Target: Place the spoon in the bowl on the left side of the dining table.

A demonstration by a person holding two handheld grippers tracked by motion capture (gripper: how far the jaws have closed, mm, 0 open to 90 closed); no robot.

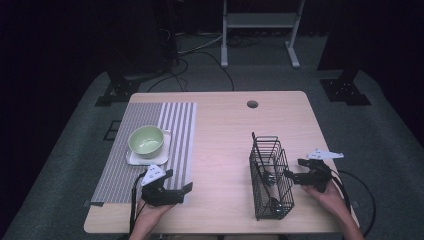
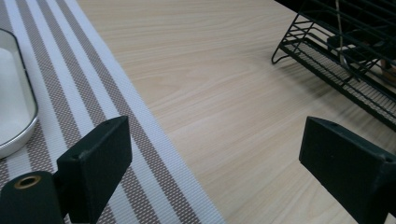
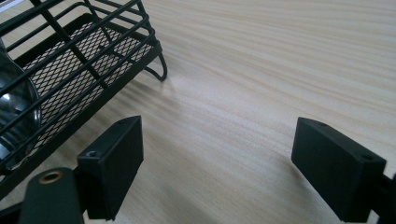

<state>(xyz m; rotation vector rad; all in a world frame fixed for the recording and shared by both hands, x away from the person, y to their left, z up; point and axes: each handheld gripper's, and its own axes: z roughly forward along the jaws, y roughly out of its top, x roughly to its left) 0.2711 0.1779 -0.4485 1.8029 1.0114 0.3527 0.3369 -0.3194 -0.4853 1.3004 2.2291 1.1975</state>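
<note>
My left tool (image 1: 186, 190) rests low over the near left part of the light wooden desk (image 1: 225, 130), at the near right corner of the grey-and-white striped woven placemat (image 1: 150, 145). In the left gripper view its two black jaws stand wide apart, with nothing between them; one jaw sits over the placemat's striped edge, the other over bare wood.

My right tool (image 1: 291, 174) is held at the right side of the black wire-mesh cutlery basket (image 1: 270, 175), its jaws pointing toward the basket wall and just beside it. In the right gripper view (image 3: 217, 163) the jaws are likewise fully spread and hold nothing; bare desk lies between them, and the basket's corner (image 3: 84, 60) stands to the upper left, apart from the jaws.

The basket stands upright on the right half of the desk, well apart from the placemat. Dark-handled utensils (image 1: 272, 202) lie inside it; a shiny metal piece (image 3: 16, 112) shows through the wires.

On the placemat, a pale green round bowl (image 1: 146, 141) sits on a white square plate (image 1: 135, 159), just beyond my left tool.
</note>
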